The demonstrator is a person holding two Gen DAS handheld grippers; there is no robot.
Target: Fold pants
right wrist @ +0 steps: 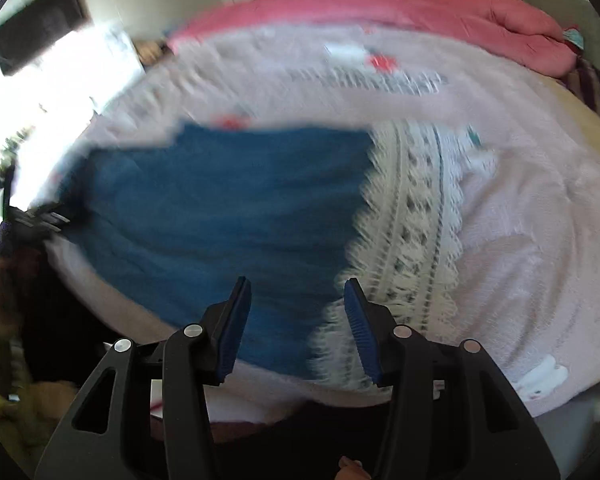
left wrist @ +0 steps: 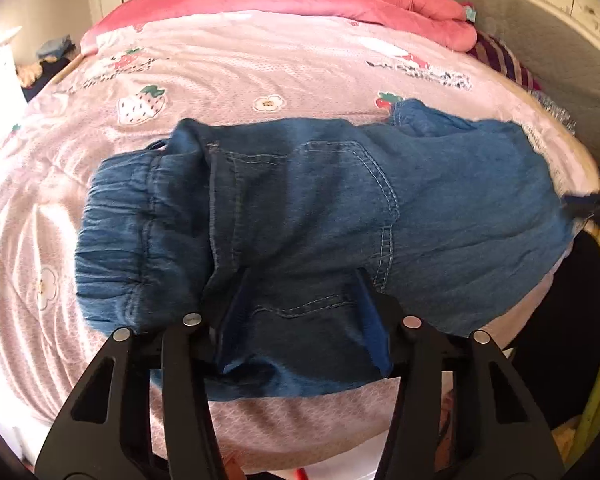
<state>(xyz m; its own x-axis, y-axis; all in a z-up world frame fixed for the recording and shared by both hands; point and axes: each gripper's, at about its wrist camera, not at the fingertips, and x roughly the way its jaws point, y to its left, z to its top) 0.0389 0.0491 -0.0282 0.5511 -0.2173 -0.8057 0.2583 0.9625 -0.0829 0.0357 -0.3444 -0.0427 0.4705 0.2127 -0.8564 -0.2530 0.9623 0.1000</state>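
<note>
Blue denim pants (left wrist: 300, 192) lie crosswise on a pink strawberry-print bedsheet (left wrist: 219, 72), with the elastic waistband (left wrist: 111, 220) to the left and a back pocket (left wrist: 340, 184) facing up. My left gripper (left wrist: 300, 316) is down on the near edge of the pants. Its jaws stand apart with flat denim between the blue pads, and no pinch shows. The right wrist view is blurred. In it my right gripper (right wrist: 297, 320) is open and empty over the pants (right wrist: 219, 200), where the denim meets a white lace band (right wrist: 412, 220).
A rolled pink quilt (left wrist: 300, 0) lies along the far side of the bed. Behind it at the right are a grey padded backrest (left wrist: 540, 20) and a striped cloth (left wrist: 508, 64). The bed's near edge runs just under the grippers, with dark clothing (right wrist: 300, 432) against it.
</note>
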